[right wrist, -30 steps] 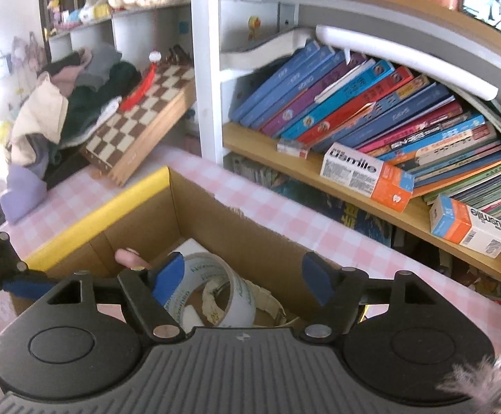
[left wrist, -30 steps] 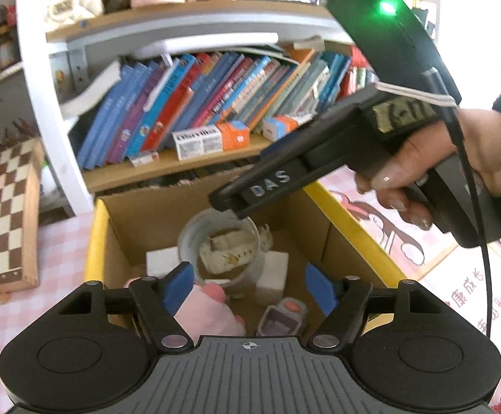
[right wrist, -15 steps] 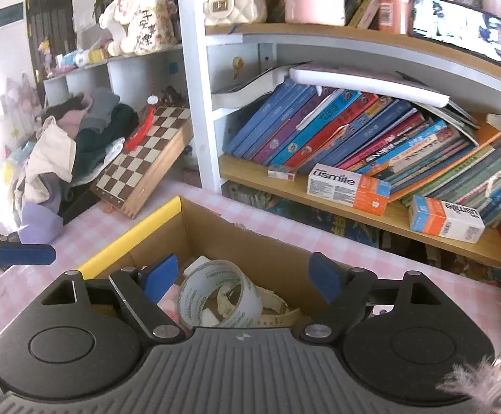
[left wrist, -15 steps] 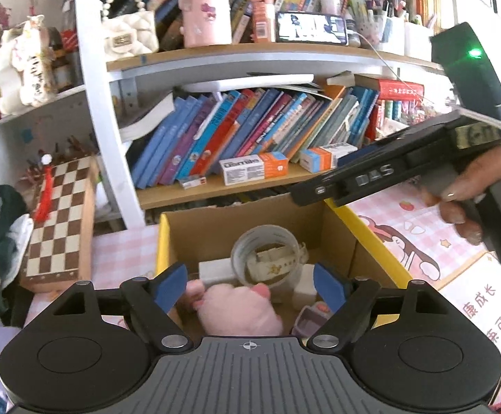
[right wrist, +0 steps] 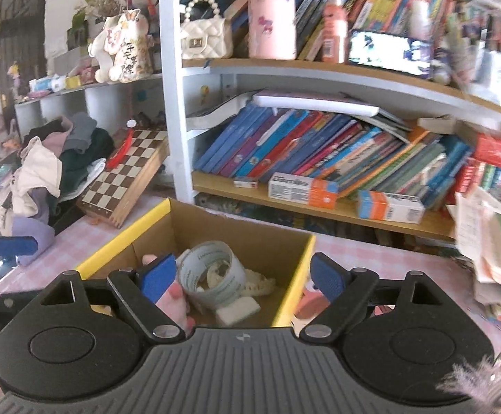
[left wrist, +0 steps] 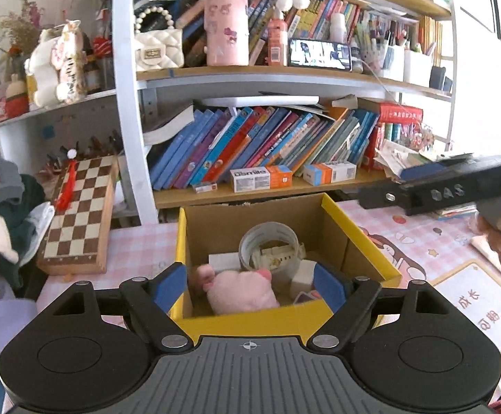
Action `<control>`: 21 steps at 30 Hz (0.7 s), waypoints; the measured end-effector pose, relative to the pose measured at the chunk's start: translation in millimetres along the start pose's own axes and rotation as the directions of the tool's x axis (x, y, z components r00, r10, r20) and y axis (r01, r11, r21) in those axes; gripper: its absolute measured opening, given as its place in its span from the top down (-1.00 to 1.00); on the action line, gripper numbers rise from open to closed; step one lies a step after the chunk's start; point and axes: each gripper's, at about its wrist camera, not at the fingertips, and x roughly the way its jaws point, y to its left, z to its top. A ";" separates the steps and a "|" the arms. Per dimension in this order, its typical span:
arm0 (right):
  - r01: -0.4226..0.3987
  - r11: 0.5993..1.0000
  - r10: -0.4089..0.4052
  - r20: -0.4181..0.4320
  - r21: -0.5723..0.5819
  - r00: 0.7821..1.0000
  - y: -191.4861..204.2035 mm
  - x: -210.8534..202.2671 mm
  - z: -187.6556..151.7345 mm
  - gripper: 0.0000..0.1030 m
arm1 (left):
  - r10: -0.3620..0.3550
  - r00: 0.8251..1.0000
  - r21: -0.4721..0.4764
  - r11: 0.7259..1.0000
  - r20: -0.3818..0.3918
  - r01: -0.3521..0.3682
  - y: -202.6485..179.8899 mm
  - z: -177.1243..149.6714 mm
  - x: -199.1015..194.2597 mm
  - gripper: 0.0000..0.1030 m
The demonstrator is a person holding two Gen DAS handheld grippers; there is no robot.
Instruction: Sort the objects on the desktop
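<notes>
Hovering over the box (left wrist: 354, 222), both claws are empty, which reads as the gap between one drop-off and the next pick. The left claw (left wrist: 250, 284) has its blue fingers (left wrist: 167, 284) spread wide, nothing between them, and it looks down into the box from the near side. The right claw (right wrist: 241, 274) is likewise apart and bare, viewing the same box from the other side; in the left view it shows as a black bar (left wrist: 440, 191) held above the tabletop (left wrist: 136, 252), to the right of the box.

Inside the box lie the sorted things: a pink plush (left wrist: 241, 291) at the near wall, a tape roll (left wrist: 269, 246) standing on edge behind it with some pale bits inside its ring, and white blocks (left wrist: 302, 274) beside it. The box stands on the pink checked tabletop, in front of the bookshelf (left wrist: 250, 145), with a chessboard (left wrist: 77, 214) leaning to its left.

My judgement is that the box load is done for now, and the next move calls for finding a loose thing still on the tabletop. None shows plainly in either view, so a claw would have to turn away from the box and search, perhaps toward the paper pile (right wrist: 492, 241) on the right.
</notes>
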 end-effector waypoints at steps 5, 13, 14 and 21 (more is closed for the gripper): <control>0.081 0.997 -0.081 0.020 0.016 0.997 18.8 -38.7 -31.8 -0.74 | 0.003 1.000 0.003 1.000 -0.014 -0.003 -2.0 -18.9 -20.4 -0.63; 0.158 0.983 -0.159 0.001 0.093 0.987 59.0 -80.4 -82.2 -0.75 | 0.017 1.000 0.027 0.999 -0.011 -0.016 -7.5 -55.5 -71.0 -0.74; 0.161 0.983 -0.161 0.000 0.088 0.987 66.1 -87.2 -88.0 -0.76 | 0.017 1.000 0.024 1.000 -0.013 -0.017 -7.6 -60.6 -77.1 -0.75; 0.183 0.982 -0.182 -0.027 0.048 0.983 109.9 -124.6 -128.0 -0.91 | 0.022 0.999 0.028 0.999 -0.035 -0.021 -13.4 -96.1 -113.1 -0.88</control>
